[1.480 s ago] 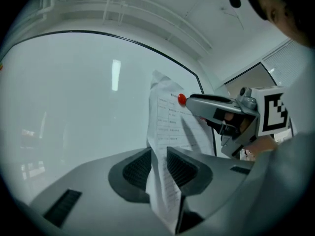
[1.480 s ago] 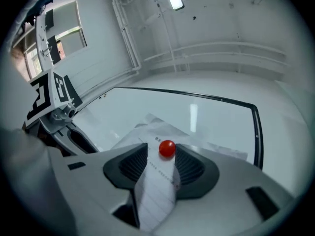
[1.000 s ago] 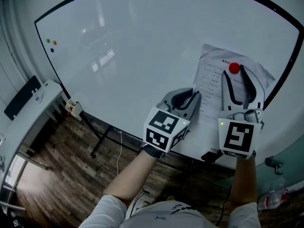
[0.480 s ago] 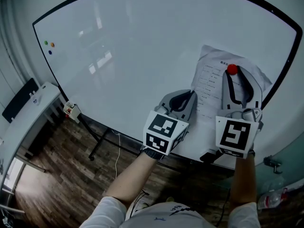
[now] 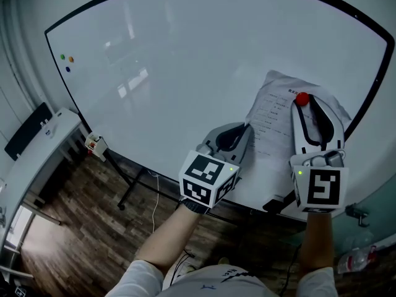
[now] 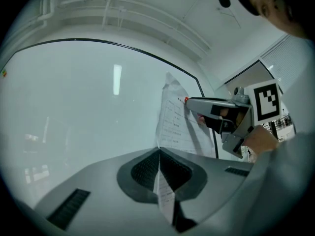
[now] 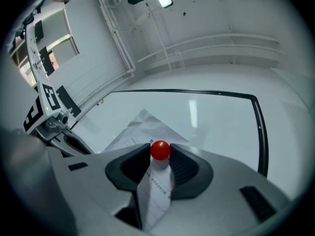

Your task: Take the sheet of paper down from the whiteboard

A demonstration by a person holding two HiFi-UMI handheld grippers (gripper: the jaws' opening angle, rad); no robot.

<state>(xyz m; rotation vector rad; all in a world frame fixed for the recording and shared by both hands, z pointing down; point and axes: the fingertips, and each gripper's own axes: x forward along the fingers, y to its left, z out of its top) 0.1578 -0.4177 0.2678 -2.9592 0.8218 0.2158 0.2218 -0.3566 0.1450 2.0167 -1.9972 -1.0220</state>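
Observation:
A printed sheet of paper hangs at the right of the whiteboard, bulging a little off its surface. A red round magnet sits near the sheet's top. My right gripper is shut on that magnet, one jaw on each side. In the right gripper view the magnet is pinched at the jaw tips, with the paper behind and below it. My left gripper is shut on the sheet's left edge. The left gripper view shows the paper running down between the closed jaws.
Small coloured magnets dot the board's upper left. A white desk stands at the left, with a small box beside the board's lower left edge. The board's stand legs cross the wooden floor. A plastic bottle lies at lower right.
The right jaws have narrowed onto the red magnet. Both grippers have drawn slightly down and back, and the paper now bulges off the board.

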